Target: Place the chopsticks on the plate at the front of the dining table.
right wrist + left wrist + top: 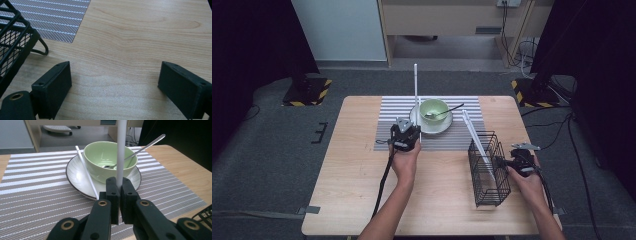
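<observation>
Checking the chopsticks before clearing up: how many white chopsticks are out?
3: one white chopstick upright in the left gripper, one resting on the white plate, one leaning in the black wire basket.

The upper end of the white chopstick (120, 150) held upright is cut off by the top edge of the left gripper view. The spoon's (135, 152) bowl is partly hidden behind that chopstick. In the right gripper view, the black wire basket (13, 47) is cropped at the left edge — only one corner is seen. The basket's contents, apart from one white chopstick (477, 142), cannot be made out in the high view.
</observation>
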Available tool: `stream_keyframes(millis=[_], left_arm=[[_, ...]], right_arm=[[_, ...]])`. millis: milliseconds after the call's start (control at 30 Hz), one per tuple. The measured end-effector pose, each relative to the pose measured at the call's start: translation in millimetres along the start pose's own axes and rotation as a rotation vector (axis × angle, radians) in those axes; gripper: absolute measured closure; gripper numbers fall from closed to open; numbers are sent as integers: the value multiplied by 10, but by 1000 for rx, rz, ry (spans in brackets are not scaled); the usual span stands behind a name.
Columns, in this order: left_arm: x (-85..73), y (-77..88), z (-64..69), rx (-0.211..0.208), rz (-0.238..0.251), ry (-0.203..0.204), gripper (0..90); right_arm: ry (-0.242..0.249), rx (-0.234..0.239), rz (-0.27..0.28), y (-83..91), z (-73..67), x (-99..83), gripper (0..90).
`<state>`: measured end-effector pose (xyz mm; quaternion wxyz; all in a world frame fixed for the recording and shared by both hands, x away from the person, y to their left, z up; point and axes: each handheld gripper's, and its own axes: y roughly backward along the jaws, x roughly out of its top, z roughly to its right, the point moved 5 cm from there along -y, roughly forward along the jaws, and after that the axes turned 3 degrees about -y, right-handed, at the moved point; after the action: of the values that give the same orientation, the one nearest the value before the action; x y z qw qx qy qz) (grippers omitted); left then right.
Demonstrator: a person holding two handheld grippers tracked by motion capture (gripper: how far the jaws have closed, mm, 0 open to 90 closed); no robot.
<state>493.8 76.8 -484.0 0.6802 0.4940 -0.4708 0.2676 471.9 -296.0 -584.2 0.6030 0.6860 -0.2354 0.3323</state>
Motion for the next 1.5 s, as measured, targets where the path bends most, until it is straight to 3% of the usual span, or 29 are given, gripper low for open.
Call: stream_keyframes(millis=[533, 1033, 1233, 1433, 1500], left_arm=[[-100, -174, -82, 36, -39, 22, 863], [-187, -300, -249, 87, -85, 50, 863], [-139, -245, -282, 102, -84, 38, 863], [-3, -199, -251, 109, -71, 0, 863], [-1, -207, -253, 107, -73, 15, 863]], right_arm=[[0, 0, 0, 0, 0, 0, 113], [4, 3, 0, 0, 3, 0, 113], [5, 3, 0, -1, 3, 0, 111], [7, 3, 0, -2, 4, 1, 110], [7, 3, 0, -2, 4, 1, 110]])
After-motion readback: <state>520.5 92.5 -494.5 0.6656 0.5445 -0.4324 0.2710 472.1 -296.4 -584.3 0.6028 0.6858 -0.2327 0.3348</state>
